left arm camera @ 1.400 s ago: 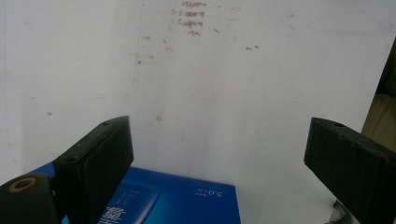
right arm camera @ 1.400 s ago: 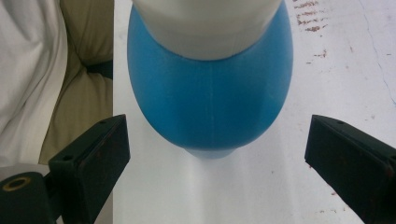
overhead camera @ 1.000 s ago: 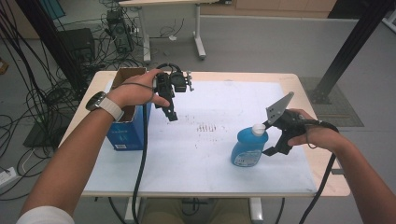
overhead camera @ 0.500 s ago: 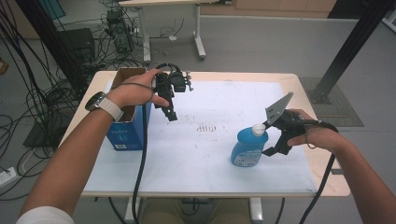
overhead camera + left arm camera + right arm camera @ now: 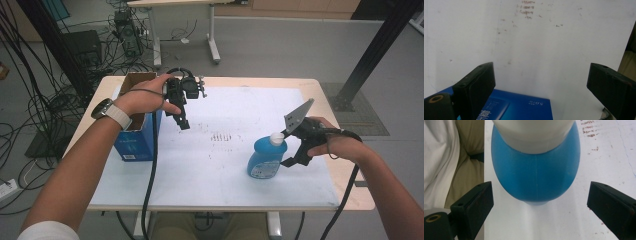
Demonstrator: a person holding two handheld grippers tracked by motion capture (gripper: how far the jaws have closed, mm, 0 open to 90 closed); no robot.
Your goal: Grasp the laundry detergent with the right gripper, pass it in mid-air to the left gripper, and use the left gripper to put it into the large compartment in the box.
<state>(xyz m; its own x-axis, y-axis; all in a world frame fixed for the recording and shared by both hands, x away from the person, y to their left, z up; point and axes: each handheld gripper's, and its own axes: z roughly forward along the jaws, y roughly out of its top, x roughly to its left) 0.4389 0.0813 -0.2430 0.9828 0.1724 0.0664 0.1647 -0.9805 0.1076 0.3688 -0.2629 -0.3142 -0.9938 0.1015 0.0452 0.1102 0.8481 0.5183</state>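
Nothing is shifting since a second ago: the right gripper (image 5: 539,202) is hovering spread around the blue bottle (image 5: 536,170) at near right, while the left gripper (image 5: 541,87) is waiting spread above the blue box (image 5: 132,140).

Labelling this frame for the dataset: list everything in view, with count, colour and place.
bottle: 1, blue with white cap, upright on the sheet, right of centre
box: 1, blue, open-topped, table's left edge
sheet: 1, white with dark marks, covering the tabletop
table: 1, light wood
cables: many, black, floor at left
left claw: 1, black, open, above the sheet beside the box
right claw: 1, black, open, just right of the bottle
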